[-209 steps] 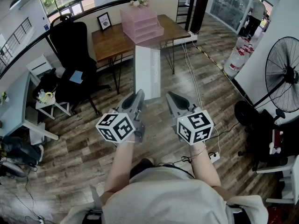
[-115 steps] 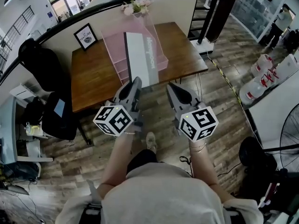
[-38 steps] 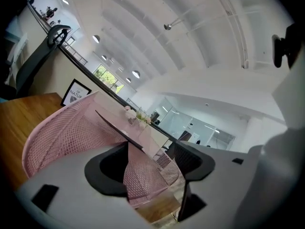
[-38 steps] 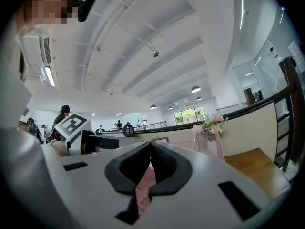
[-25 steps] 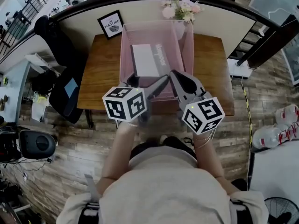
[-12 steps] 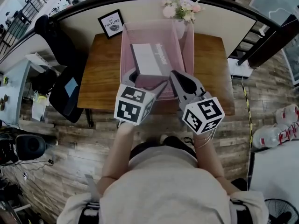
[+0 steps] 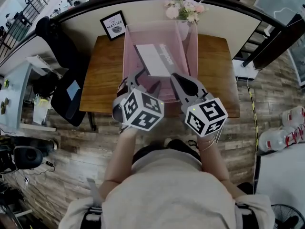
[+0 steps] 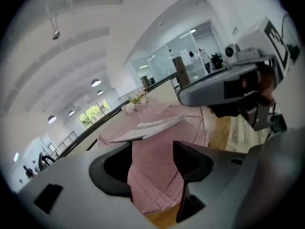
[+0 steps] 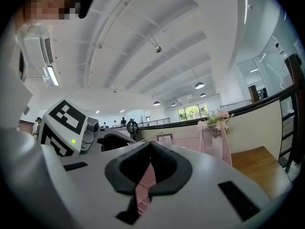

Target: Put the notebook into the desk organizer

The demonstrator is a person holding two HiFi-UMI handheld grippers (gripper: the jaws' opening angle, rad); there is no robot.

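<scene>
The grey-white notebook [image 7: 155, 58] lies flat on top of the pink mesh desk organizer [image 7: 190, 46], a little askew. In the left gripper view the notebook [image 8: 147, 127] rests on the organizer [image 8: 157, 180] just ahead. My left gripper [image 7: 143, 84] hovers at the organizer's near edge, rolled onto its side. Its jaws are closing, and only the pink mesh shows through the left gripper's [image 8: 152, 151] gap. My right gripper [image 7: 175, 78] is beside it over the same edge. The right gripper's [image 9: 150, 146] tips meet with nothing between them.
The organizer stands on a wooden desk [image 7: 102, 75] against a low wall. A framed picture [image 7: 113, 25] and a vase of flowers [image 7: 185, 8] stand at the back. A black office chair [image 7: 64, 56] is left of the desk.
The left gripper has drawn back from the notebook toward me and rolled over. The notebook has shifted slightly right and lies free on the organizer. The right gripper barely moved.
</scene>
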